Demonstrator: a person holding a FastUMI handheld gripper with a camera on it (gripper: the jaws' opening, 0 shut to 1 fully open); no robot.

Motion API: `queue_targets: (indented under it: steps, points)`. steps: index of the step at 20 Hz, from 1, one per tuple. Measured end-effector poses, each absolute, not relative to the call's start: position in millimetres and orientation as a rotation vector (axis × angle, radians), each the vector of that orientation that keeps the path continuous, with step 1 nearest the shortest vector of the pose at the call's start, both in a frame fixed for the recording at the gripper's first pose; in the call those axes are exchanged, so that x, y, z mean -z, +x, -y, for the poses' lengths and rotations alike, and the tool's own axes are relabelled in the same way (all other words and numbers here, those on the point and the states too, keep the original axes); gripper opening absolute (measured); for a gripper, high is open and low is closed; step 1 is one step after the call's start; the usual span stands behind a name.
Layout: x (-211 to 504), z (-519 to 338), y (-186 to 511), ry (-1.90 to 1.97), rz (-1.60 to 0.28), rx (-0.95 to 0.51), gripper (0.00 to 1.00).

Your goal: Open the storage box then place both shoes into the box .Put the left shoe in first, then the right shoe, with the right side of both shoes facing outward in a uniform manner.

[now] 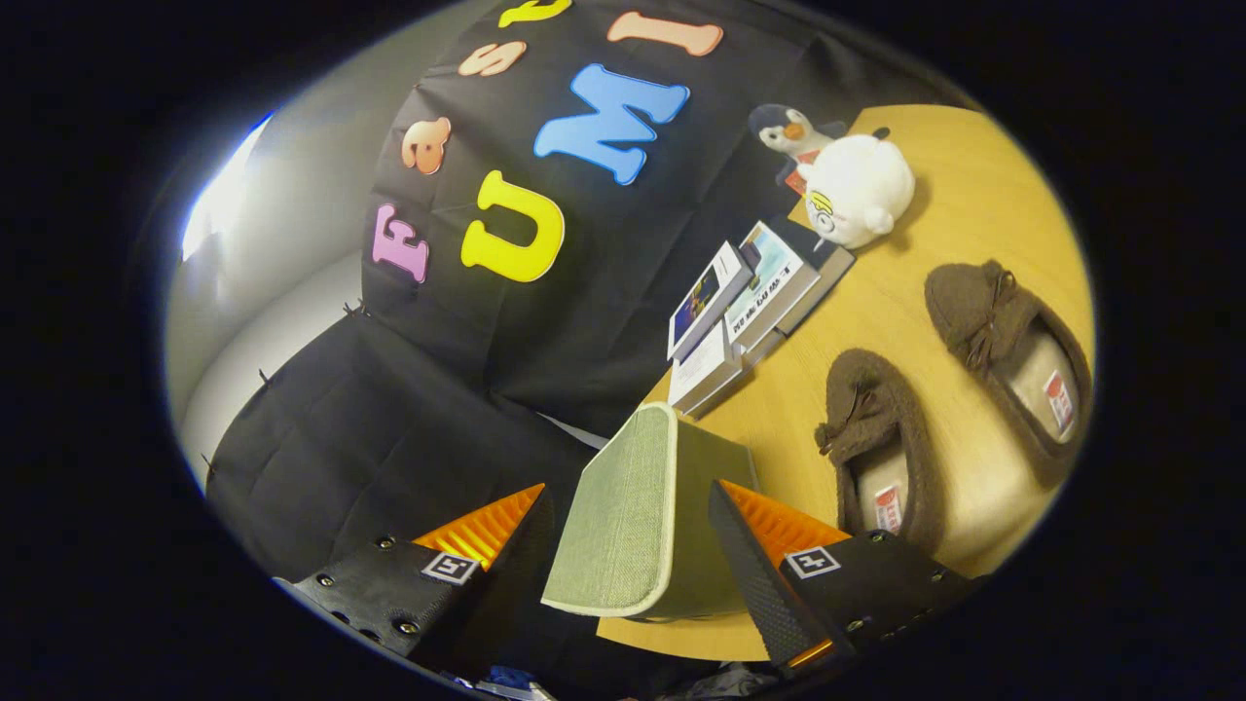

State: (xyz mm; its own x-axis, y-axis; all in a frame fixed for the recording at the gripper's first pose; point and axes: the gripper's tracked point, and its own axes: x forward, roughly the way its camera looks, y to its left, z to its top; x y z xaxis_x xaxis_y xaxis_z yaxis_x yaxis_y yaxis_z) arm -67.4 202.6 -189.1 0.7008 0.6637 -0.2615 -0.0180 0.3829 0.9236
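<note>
1. The sage-green woven-fabric storage box [633, 511] with pale trim sits at the near edge of the yellow wooden table [959, 204], directly between the gripper's two fingers; its lid face is turned toward the camera and looks closed, though the far side cannot be seen.
2. The gripper [628, 555] has its fingers spread apart, one on each side of the box; whether either finger touches the fabric cannot be told.
3. Beyond the right finger, a brown fuzzy slipper-style shoe with a small bow [876, 453] lies on the table, opening facing up.
4. A second matching brown shoe [1012, 355] lies farther off, apart from the first and roughly parallel to it.
5. Beyond the box, a stack of books [750, 307] rests near the black cloth wall [389, 438].
6. Past the books sit a round white plush toy [861, 190] and, just behind it, a grey-and-white penguin plush [788, 131].
</note>
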Motion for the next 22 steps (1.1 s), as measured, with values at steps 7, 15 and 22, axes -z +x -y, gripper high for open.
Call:
queue_targets:
  steps: [7, 15, 22]
  points:
    - [218, -235, -80, 1.319, -0.817, -0.481, 0.98]
    - [229, -276, -95, 1.453, -0.958, -0.543, 0.92]
    - [241, -285, -94, 1.466, -0.999, -0.545, 0.4]
